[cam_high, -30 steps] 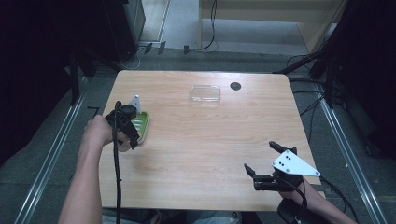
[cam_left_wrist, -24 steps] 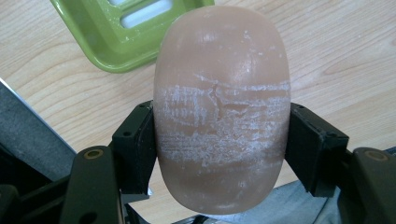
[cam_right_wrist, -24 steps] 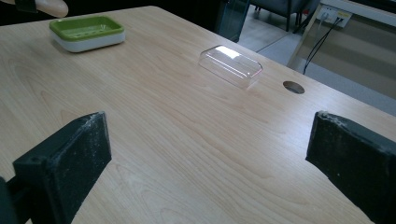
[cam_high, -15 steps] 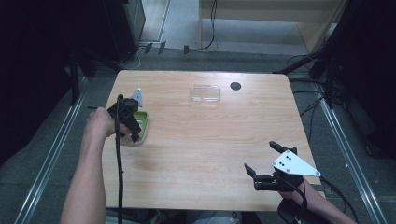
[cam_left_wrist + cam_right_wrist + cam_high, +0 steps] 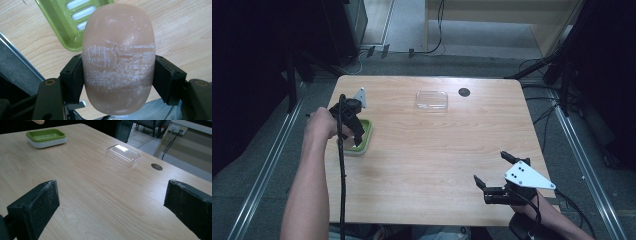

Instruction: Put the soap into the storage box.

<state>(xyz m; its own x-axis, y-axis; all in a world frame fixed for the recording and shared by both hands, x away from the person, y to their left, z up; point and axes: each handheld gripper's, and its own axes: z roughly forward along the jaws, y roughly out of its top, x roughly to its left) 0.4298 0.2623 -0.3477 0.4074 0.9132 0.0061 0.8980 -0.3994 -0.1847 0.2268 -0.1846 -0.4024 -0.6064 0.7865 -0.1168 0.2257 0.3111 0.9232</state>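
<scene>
Wooden table (image 5: 432, 165), bare in the middle. Clear plastic lid (image 5: 431, 100) sits well apart from the dish at the far edge, next to a small dark hole (image 5: 464, 92). Green soap dish (image 5: 361, 136) at the left edge, looks empty in the left gripper view, slots visible. Soap bar (image 5: 117, 57) is pinched across its middle by the left gripper (image 5: 117, 75), jaws clamped on both sides, bar above the table just beside the dish. Judging by this: soap grasped, not yet set down in the dish, lid not yet touched, so roughly early-to-mid. Right gripper (image 5: 493, 173) parked near the table's near right corner, jaws spread wide, holding nothing, touching nothing
</scene>
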